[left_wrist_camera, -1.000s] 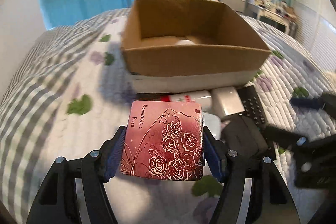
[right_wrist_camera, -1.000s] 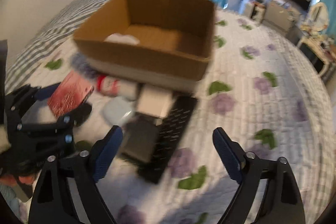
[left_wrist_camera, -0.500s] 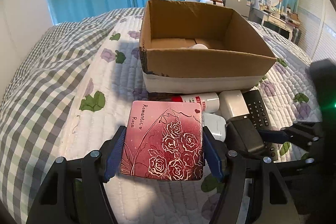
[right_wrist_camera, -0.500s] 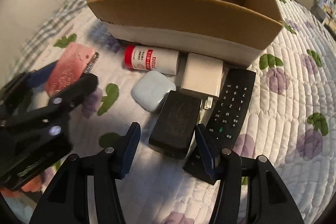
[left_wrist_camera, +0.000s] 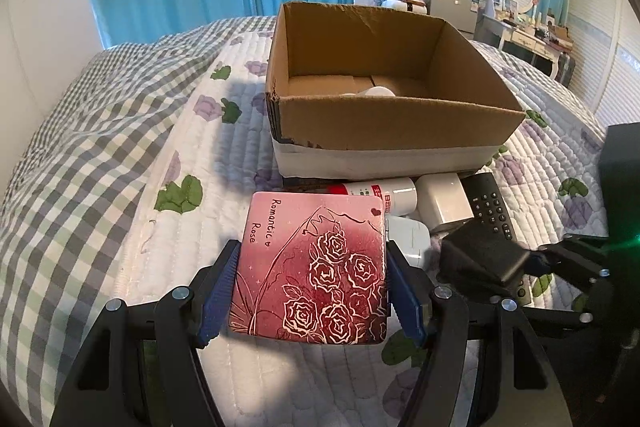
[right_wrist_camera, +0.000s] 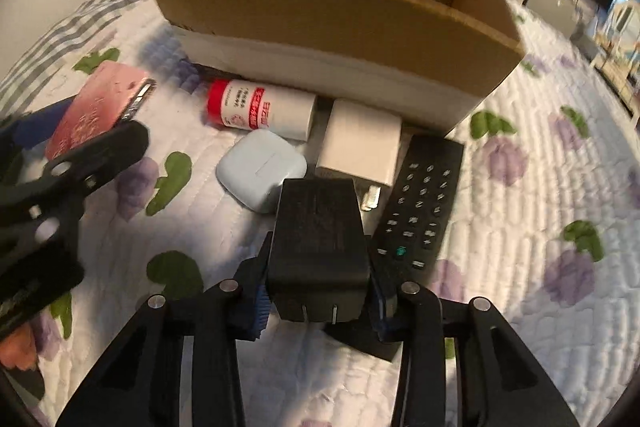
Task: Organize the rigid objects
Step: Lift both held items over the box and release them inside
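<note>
The left hand-held gripper (left_wrist_camera: 310,291) is closed on a pink tin (left_wrist_camera: 312,267) printed with roses and the words "Romantic Rose", its blue pads pressed to the tin's two sides, short of the cardboard box (left_wrist_camera: 384,127). The right hand-held gripper (right_wrist_camera: 318,293) is clamped on a black power adapter (right_wrist_camera: 318,243), plug prongs pointing back at the camera; the view is a little blurred, so whether the adapter is lifted off the bed (right_wrist_camera: 540,187) is hard to say. Beside the adapter lies a black remote control (right_wrist_camera: 424,203), on the side away from the tin. Nearer the box sit a pale blue earbud case (right_wrist_camera: 262,169) and a white charger block (right_wrist_camera: 362,143). A white bottle with a red cap (right_wrist_camera: 260,111) lies on its side just beside the box's front wall. Inside the box, a white rounded object (left_wrist_camera: 376,91) shows above the rim. The box rests on the quilted bed.
</note>
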A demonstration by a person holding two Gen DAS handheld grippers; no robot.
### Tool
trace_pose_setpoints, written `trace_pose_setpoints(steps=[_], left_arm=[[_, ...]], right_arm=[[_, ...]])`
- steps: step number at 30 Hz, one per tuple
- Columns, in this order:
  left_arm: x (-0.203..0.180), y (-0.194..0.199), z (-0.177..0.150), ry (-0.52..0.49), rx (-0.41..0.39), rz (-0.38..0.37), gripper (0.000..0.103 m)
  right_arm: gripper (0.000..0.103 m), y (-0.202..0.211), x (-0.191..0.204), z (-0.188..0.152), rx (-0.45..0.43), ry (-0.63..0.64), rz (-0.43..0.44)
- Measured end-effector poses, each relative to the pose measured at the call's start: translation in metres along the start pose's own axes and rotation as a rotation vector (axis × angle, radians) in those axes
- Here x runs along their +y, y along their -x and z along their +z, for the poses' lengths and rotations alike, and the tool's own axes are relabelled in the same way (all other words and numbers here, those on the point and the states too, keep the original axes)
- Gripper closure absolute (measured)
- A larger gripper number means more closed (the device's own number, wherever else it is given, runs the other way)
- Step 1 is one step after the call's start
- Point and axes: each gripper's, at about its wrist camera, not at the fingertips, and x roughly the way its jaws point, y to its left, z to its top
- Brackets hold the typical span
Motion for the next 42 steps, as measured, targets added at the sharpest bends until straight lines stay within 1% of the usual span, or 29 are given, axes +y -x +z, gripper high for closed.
trace_pose_setpoints(steps=[5,10,11,15,19,23,27,28,31,33,35,39,42], left_arm=[[-0.005,0.012,0.002,-0.009,-0.002,-0.001,0.033],[-0.007,0.033,0.018,-0.014,-0.042,-0.011,0.033],[-0.007,0.038,0.024,-0.017,-0.055,-0.015,0.033],[-0.004,0.053,0.057,-0.005,-0.105,-0.034,0.033],[0.002,0.059,0.099,0.006,-0.158,-0.03,0.033],[0.004,0.049,0.14,-0.016,-0.205,0.014,0.033],[0.005,0.024,0.168,-0.024,-0.209,0.028,0.033],[0.004,0.019,0.171,-0.03,-0.206,0.031,0.033],[0.0,-0.007,0.18,-0.043,-0.187,0.047,0.033],[-0.002,-0.02,0.183,-0.047,-0.173,0.047,0.033],[-0.004,-0.032,0.182,-0.055,-0.16,0.046,0.033],[-0.008,-0.05,0.18,-0.065,-0.15,0.036,0.033],[-0.011,-0.054,0.178,-0.071,-0.146,0.023,0.033]], right_arm=[[0.065,0.023,0.0,-0.001,-0.064,0.011,-0.025],[0.065,0.067,-0.008,0.012,-0.163,-0.01,-0.029],[0.065,0.075,-0.018,0.015,-0.18,-0.011,-0.032],[0.065,0.116,-0.024,0.031,-0.269,-0.017,-0.034],[0.065,0.145,-0.027,0.063,-0.35,-0.009,-0.043],[0.065,0.159,-0.038,0.101,-0.416,-0.019,-0.045],[0.065,0.15,-0.05,0.14,-0.454,-0.036,-0.056],[0.065,0.145,-0.052,0.148,-0.455,-0.038,-0.054],[0.065,0.119,-0.061,0.172,-0.441,-0.044,-0.048],[0.065,0.093,-0.067,0.185,-0.415,-0.048,-0.053],[0.065,0.067,-0.071,0.193,-0.383,-0.051,-0.049],[0.065,0.026,-0.082,0.19,-0.335,-0.061,-0.042],[0.065,0.012,-0.084,0.185,-0.324,-0.04,-0.033]])
